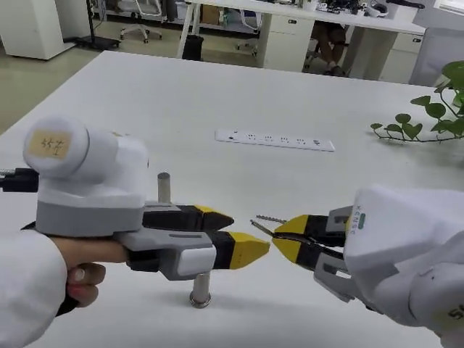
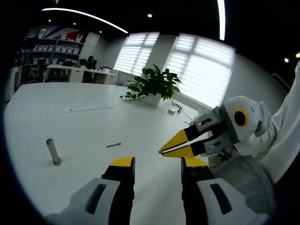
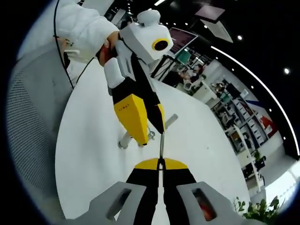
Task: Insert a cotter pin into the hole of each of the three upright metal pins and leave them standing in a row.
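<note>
At the lower right of the head view, a cotter pin is clamped between the closed jaws of the right gripper. At the lower left, the left gripper is held with its jaws apart. One upright metal pin is seen just behind it, and a second metal pin below it, on the white table.

Open-plan office or laboratory workspace. Indicators: a large white surface carrying a power strip and a potted plant; further desks with a swivel chair; storage shelving; windows fitted with blinds; linear ceiling lights.
</note>
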Action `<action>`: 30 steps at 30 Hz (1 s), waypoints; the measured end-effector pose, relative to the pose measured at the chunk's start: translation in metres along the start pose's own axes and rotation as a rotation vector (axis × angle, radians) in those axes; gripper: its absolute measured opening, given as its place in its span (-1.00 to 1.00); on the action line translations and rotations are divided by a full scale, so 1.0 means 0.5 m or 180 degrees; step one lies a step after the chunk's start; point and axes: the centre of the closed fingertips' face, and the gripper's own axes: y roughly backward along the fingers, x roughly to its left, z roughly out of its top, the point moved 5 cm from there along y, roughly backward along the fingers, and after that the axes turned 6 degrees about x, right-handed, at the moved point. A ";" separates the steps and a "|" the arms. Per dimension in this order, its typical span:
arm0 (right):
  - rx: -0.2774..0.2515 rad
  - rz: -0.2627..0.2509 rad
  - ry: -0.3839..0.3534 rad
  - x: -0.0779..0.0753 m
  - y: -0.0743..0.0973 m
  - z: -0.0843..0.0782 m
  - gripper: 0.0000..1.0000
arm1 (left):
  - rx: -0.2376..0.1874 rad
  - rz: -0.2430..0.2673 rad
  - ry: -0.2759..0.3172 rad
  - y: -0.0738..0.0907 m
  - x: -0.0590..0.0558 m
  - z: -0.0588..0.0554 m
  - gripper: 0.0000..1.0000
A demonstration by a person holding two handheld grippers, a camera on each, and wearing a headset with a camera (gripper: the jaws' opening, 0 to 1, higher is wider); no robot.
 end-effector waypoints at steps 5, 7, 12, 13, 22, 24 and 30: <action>-0.0015 -0.0004 0.0075 0.005 -0.002 0.009 -1.00 | 0.0023 -0.0026 -0.0004 -0.004 0.000 0.004 -0.42; -0.0031 -0.0020 0.0084 0.004 -0.001 0.011 -1.00 | 0.0032 -0.0042 -0.0012 -0.004 0.000 0.005 -0.49; -0.0047 -0.0010 0.0098 0.005 -0.006 0.015 -1.00 | 0.0058 -0.0063 0.0008 -0.005 0.002 0.005 -0.67; -0.0044 -0.0006 0.0105 0.005 -0.007 0.015 -1.00 | 0.0082 -0.0073 0.0009 -0.006 0.002 0.004 -0.69; -0.0059 -0.0010 0.0142 0.007 -0.009 0.022 -1.00 | 0.0169 -0.0094 -0.0033 -0.012 0.003 0.002 -0.74; -0.0057 -0.0009 0.0156 0.009 -0.009 0.023 -1.00 | 0.0171 -0.0107 -0.0023 -0.012 0.003 0.003 -0.79; -0.0073 0.0015 0.0177 0.011 -0.009 0.026 -1.00 | 0.0220 -0.0136 -0.0030 -0.014 0.003 0.002 -0.93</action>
